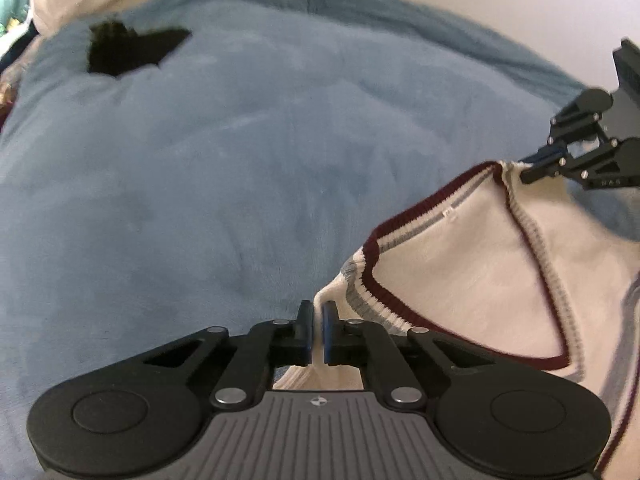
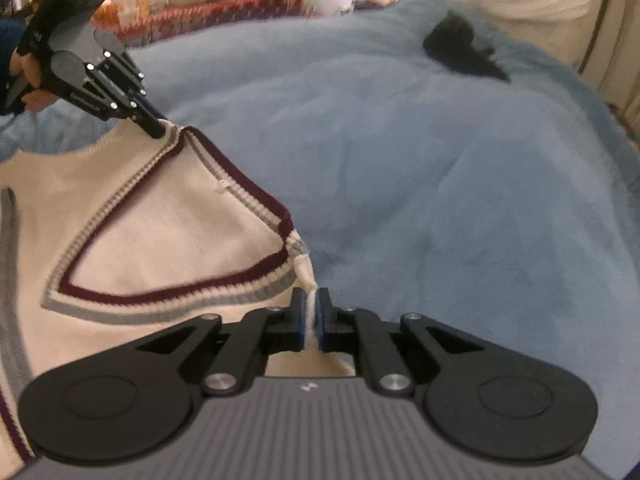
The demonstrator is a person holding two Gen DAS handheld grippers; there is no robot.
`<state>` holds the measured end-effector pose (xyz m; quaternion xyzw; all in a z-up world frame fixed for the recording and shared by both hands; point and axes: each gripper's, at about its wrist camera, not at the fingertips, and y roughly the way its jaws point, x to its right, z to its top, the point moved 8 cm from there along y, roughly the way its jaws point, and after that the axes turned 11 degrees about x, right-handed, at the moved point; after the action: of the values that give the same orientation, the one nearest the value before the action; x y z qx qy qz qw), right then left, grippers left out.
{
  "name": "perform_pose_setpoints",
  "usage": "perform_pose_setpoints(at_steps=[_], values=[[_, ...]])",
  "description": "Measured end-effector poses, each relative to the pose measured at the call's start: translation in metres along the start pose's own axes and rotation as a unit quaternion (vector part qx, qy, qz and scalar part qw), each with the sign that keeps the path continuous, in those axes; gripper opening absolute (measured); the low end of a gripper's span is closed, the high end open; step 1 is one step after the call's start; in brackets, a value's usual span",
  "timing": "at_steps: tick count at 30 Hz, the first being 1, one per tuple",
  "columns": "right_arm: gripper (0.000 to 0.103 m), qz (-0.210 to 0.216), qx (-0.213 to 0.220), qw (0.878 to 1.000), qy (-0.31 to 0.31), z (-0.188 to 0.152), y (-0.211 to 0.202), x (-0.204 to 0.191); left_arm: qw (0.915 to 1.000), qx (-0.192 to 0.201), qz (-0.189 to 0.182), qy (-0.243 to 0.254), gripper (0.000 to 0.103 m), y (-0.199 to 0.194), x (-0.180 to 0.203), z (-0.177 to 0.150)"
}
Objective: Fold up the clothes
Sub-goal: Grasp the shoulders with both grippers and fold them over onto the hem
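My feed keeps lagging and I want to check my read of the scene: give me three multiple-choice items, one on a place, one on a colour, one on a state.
1. Where does the small black cloth item lie?
A. on the blue fleece blanket, far from the grippers
B. inside the vest's neck opening
C. between the left gripper's fingers

2. What colour is the outermost stripe along the V-neck of the cream knitted vest?
A. green
B. dark maroon
C. yellow

3. What state are the two grippers in?
A. both open above the vest
B. only the right one shut
C. both shut on the vest's shoulders

Answers:
1 A: it sits on the blue fleece blanket, well beyond the vest.
2 B: the maroon band edges the neckline, with grey beside it.
3 C: the left gripper and the right gripper each pinch cream fabric.
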<state>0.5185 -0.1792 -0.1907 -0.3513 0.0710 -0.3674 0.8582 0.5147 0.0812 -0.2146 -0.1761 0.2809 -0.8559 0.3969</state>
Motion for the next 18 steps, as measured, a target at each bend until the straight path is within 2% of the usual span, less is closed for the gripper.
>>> perform_pose_setpoints(at_steps=[6, 11, 14, 18], values=[[0.005, -0.007, 0.043, 0.999, -0.010, 0.020, -0.061, -0.025, 0.9989, 0.041, 0.004, 0.021, 0.005, -0.068, 0.032, 0.018], [0.005, -0.019, 0.076, 0.997, -0.027, 0.024, -0.126, -0.065, 0.9967, 0.068, 0.008, 0.044, 0.004, -0.135, 0.071, 0.019], [0.005, -0.026, 0.094, 0.995, -0.036, 0.021, -0.163, -0.098, 0.9948, 0.086, 0.010, 0.054, 0.004, -0.174, 0.099, 0.010], [0.005, -0.035, 0.109, 0.992, -0.053, 0.006, -0.210, -0.155, 0.9919, 0.098, 0.012, 0.080, 0.004, -0.215, 0.141, -0.020]])
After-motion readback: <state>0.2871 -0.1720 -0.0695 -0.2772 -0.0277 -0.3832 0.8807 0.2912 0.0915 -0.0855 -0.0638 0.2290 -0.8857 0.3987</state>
